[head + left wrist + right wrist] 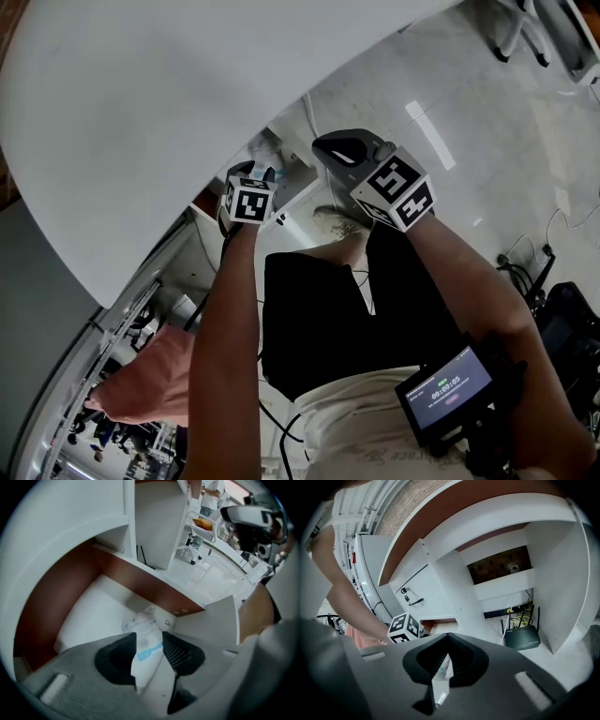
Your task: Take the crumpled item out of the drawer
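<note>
The drawer (93,616) stands pulled out, white inside with reddish-brown edges. The crumpled item (143,630), clear plastic with a blue label, lies at the drawer's near right corner. My left gripper (149,641) is open, its jaws on either side of the item, and I see no pad pressing on it. My right gripper (447,637) is shut, its tips meeting, with nothing held. It hangs beside the left one, whose marker cube (405,626) shows to its left. In the head view both cubes (250,200) (394,192) sit just under the desk's edge.
The white desk top (141,112) overhangs the drawer and hides it from the head view. A black router (522,637) with cables stands in the desk's recess. A cabinet door with a handle (415,602) is left of it. A shoe (337,223) and floor cables (525,262) lie below.
</note>
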